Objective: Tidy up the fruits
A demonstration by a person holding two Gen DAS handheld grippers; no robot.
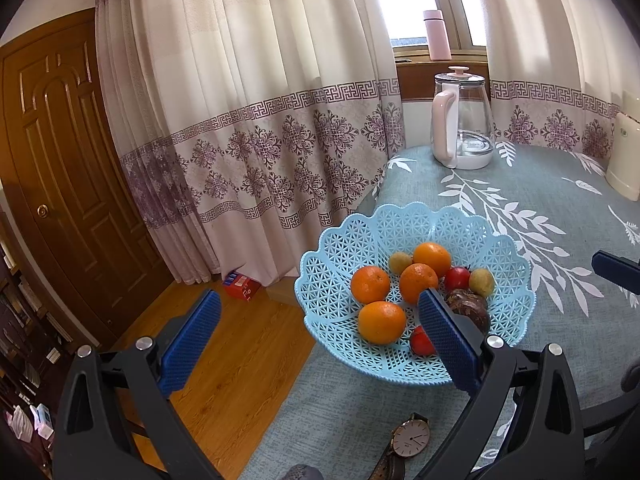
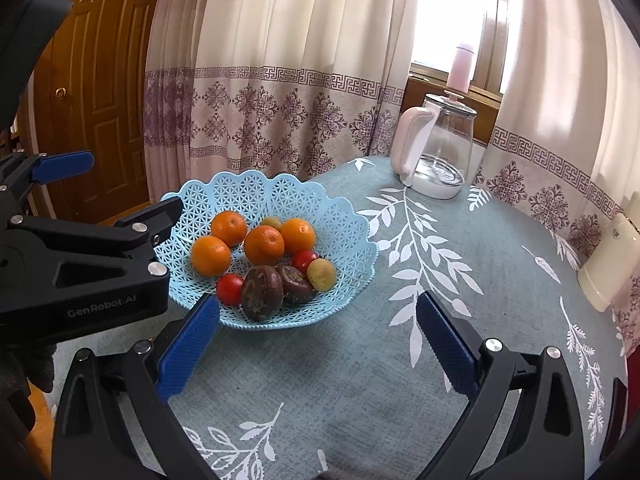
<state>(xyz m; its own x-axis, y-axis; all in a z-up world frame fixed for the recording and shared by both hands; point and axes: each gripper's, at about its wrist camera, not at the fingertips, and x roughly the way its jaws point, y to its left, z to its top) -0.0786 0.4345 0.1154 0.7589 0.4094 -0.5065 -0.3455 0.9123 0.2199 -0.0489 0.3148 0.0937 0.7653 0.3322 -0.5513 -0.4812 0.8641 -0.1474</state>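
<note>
A light blue lattice basket (image 1: 332, 264) (image 2: 344, 216) stands near the table's left edge. It holds several oranges (image 1: 381, 322) (image 2: 211, 255), two red tomatoes (image 1: 457, 278) (image 2: 230, 289), two dark brown passion fruits (image 1: 468, 308) (image 2: 262, 292) and two small yellow-green fruits (image 1: 482, 282) (image 2: 321, 275). My left gripper (image 1: 320, 308) (image 2: 132, 188) is open and holds nothing; it hovers at the basket's near left rim. My right gripper (image 2: 318, 316) is open over bare cloth just in front of the basket.
A glass kettle (image 1: 460, 128) (image 2: 440, 152) with a pink handle stands at the table's far side. A wristwatch (image 1: 410, 438) lies near the front edge. A cream appliance (image 2: 608, 264) sits at the right. Left of the table, the wooden floor holds a red box (image 1: 242, 285).
</note>
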